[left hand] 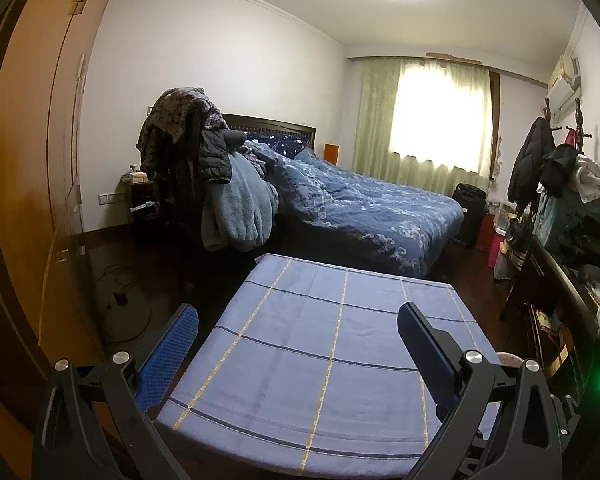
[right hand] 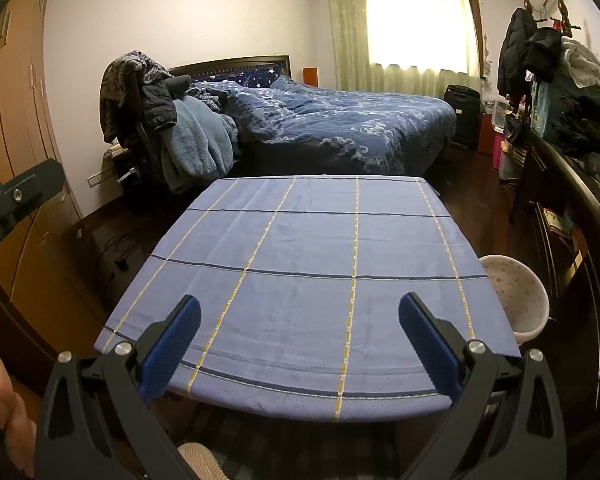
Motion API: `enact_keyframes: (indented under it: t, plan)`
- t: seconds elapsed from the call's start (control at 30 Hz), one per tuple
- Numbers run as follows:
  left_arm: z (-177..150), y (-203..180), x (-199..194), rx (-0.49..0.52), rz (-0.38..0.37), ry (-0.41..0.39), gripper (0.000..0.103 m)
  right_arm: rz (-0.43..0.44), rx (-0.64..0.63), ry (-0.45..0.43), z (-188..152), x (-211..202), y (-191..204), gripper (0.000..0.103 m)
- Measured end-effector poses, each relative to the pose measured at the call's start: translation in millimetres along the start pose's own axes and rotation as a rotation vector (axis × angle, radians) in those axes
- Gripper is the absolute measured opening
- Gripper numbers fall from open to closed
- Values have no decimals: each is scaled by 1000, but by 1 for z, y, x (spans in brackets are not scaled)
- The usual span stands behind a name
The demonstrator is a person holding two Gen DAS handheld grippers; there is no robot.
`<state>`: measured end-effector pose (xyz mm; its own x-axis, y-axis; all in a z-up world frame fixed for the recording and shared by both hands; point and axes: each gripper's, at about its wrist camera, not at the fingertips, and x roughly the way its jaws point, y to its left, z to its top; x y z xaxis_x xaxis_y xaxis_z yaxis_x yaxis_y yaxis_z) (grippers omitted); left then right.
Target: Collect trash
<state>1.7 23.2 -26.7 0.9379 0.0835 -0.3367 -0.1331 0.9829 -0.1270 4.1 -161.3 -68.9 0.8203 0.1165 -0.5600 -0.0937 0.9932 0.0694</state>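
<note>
Oddly, both the left gripper (left hand: 298, 328) and right gripper (right hand: 300, 320) hang wide and empty over the checked blue tablecloth (right hand: 300, 280). No trash shows; the speckled bin (right hand: 518, 300), lower right, could get knocked.

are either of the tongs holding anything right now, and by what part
Nothing is held. The left tongs and right tongs are both open, with only the blue plaid tablecloth showing between their fingers.
</note>
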Motion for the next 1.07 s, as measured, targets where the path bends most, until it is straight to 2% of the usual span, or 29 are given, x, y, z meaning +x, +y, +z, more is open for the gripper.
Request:
enact_keyframes:
  t: [0.4, 0.67, 0.8, 0.93, 1.07]
  plan:
    - [-4, 4, 3, -20, -11, 18, 99, 6, -1, 23, -2, 5, 1, 100]
    - [-8, -4, 4, 13, -12, -1, 99, 7, 13, 49, -5, 13, -2, 100]
    - [-9, -8, 7, 33, -24, 17, 99, 7, 15, 50, -5, 15, -3, 100]
    - [-10, -4, 10, 3, -56, 51, 99, 7, 16, 50, -5, 15, -3, 100]
    - [-9, -1, 13, -10, -48, 63, 99, 6, 15, 46, -5, 15, -3, 100]
